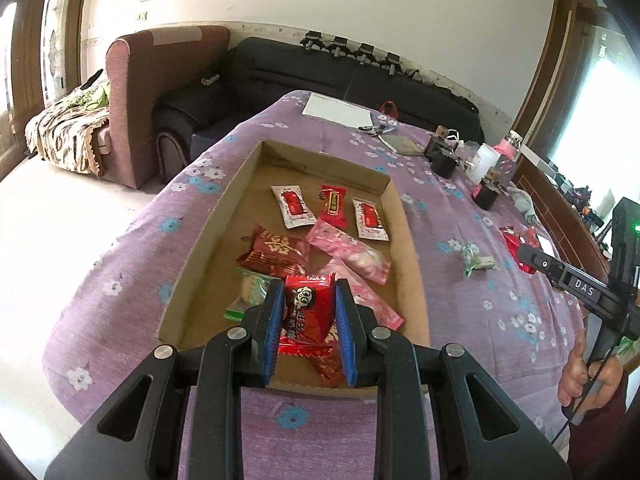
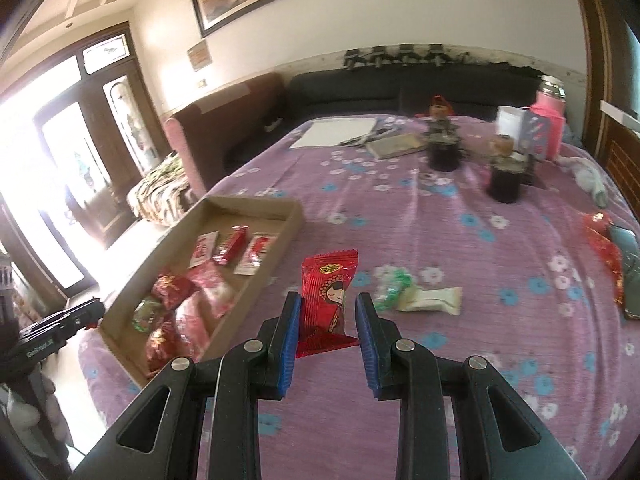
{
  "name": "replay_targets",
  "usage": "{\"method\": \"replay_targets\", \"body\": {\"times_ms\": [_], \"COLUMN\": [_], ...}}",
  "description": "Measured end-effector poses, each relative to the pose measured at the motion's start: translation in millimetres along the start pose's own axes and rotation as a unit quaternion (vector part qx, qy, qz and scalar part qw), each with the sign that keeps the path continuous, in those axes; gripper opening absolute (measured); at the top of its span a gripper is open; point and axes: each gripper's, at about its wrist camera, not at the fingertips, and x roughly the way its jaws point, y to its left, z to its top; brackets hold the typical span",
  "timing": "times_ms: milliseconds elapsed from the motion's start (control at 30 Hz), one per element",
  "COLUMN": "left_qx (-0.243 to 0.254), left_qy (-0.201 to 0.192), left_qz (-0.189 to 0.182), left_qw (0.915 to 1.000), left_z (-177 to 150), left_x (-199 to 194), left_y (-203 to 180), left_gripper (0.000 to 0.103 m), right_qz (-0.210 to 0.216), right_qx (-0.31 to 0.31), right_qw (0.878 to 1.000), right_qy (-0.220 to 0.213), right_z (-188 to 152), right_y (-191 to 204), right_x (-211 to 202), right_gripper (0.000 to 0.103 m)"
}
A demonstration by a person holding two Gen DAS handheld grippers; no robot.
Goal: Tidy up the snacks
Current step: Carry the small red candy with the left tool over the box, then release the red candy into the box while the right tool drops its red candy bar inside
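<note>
A shallow cardboard tray (image 1: 406, 216) on a purple flowered cloth holds several snack packets, red, pink, white and green. My left gripper (image 1: 307, 300) is shut on a red cartoon-face packet (image 1: 308, 312), held over the tray's near end. In the right wrist view the tray (image 2: 286, 220) lies to the left. My right gripper (image 2: 327, 312) holds a red doll-print packet (image 2: 326, 300) by its left edge against the left pad; the right pad stands apart from it. A green and a white packet (image 2: 416, 294) lie on the cloth just right of it.
Two dark jars (image 2: 505, 180), a pink bottle (image 2: 551, 120), white paper (image 2: 334, 130) and pens stand at the far side. A red wrapper (image 2: 604, 252) and a dark flat object (image 2: 632, 276) lie at the right edge. Sofas stand behind the table.
</note>
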Motion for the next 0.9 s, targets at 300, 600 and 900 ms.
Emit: {"method": "replay_targets", "body": {"times_ms": [300, 600, 900], "left_qx": [0.019, 0.018, 0.013], "left_qy": [-0.018, 0.020, 0.060], "left_qz": [0.014, 0.019, 0.031], "left_qw": [0.9996, 0.9995, 0.9977], "left_z": [35, 65, 75], "left_x": [5, 62, 100], "left_y": [10, 17, 27], "left_gripper": [0.022, 0.022, 0.022], "right_qz": [0.035, 0.075, 0.063], "right_qx": [-0.028, -0.028, -0.033], "right_qw": [0.999, 0.996, 0.996], "right_qy": [0.008, 0.040, 0.050], "right_z": [16, 31, 35], "right_y": [44, 80, 75], "right_x": [18, 61, 78], "right_gripper": [0.028, 0.028, 0.024]}}
